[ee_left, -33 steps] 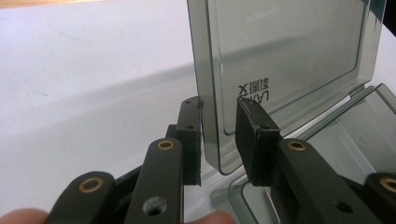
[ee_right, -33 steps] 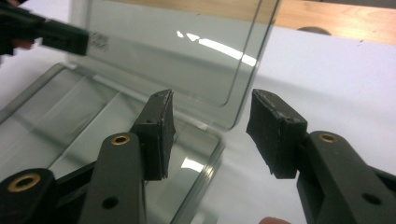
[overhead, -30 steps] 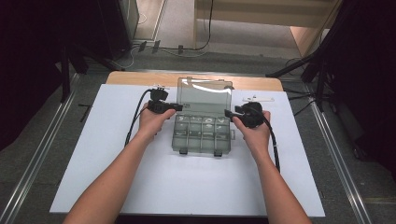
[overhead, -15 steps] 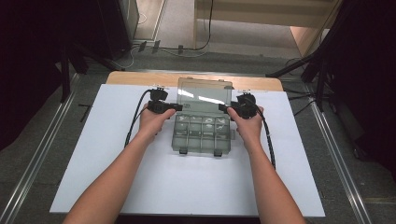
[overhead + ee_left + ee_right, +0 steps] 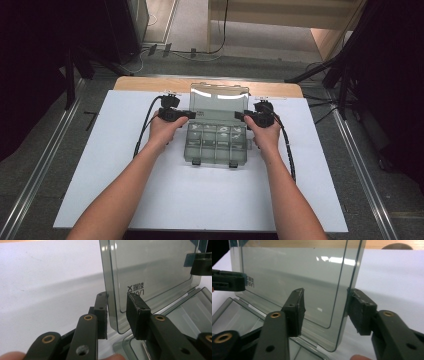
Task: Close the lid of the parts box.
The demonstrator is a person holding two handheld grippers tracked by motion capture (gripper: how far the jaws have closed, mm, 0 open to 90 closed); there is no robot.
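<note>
The smoky clear compartment box (image 5: 216, 142) lies on the white table sheet (image 5: 100, 165), its lid (image 5: 219, 102) standing upright at the far edge. To the left of that lid, the left gripper (image 5: 186, 114) straddles the lid's left edge with its jaws a little apart; in the left gripper view one pad lies against the outer rim and the other stands just off the inner face, so the grip looks loose at best. To the right of the lid, the right gripper (image 5: 239, 116) has come in from beside the box since a second ago and its jaws have just been closing, with the lid's right edge between them, not yet pinched. Both sides now look set for swinging the lid.
</note>
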